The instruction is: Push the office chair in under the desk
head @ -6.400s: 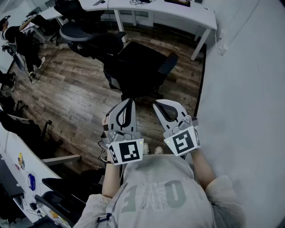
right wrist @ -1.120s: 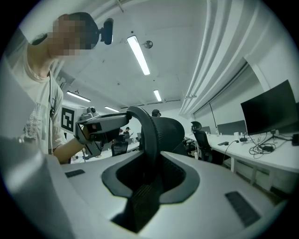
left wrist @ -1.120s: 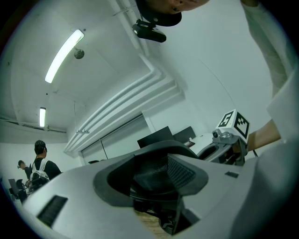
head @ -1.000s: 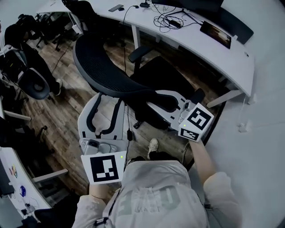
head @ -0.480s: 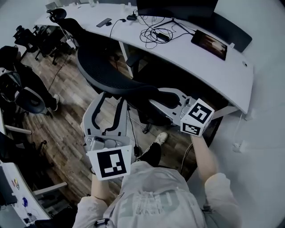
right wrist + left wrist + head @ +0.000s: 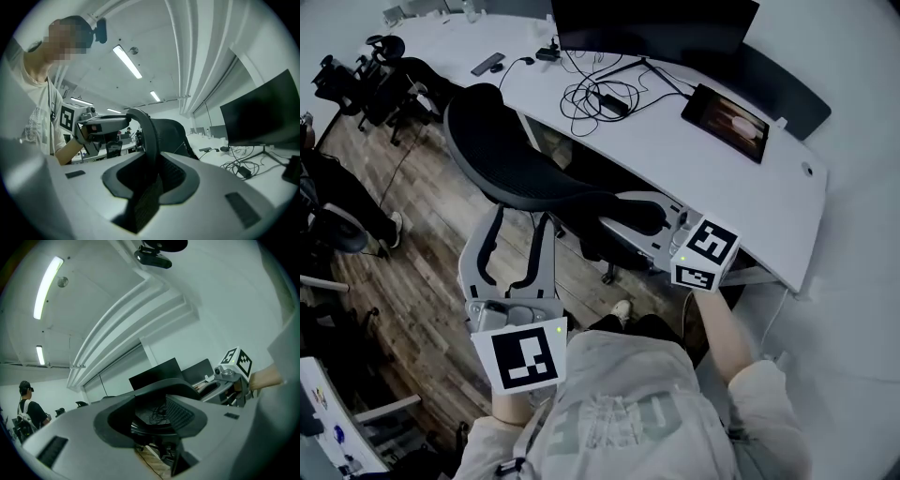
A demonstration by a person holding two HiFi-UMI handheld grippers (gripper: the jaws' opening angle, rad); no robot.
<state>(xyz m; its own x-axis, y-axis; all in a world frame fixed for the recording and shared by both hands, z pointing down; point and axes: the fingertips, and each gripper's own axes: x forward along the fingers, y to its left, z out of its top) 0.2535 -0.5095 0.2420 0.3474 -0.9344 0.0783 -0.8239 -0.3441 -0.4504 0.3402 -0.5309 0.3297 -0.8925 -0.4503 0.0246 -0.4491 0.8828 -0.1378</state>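
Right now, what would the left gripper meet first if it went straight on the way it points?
The office chair's mesh backrest, which looks to be already at the left gripper's jaw tips, though depth is hard to judge.

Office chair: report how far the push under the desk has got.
Done: black mesh office chair stands at the white curved desk, seat apparently reaching under its edge. In hand: right gripper is shut on the backrest rim; left gripper jaws stand apart behind it. Left: a gap shows between backrest and desk, so push on.
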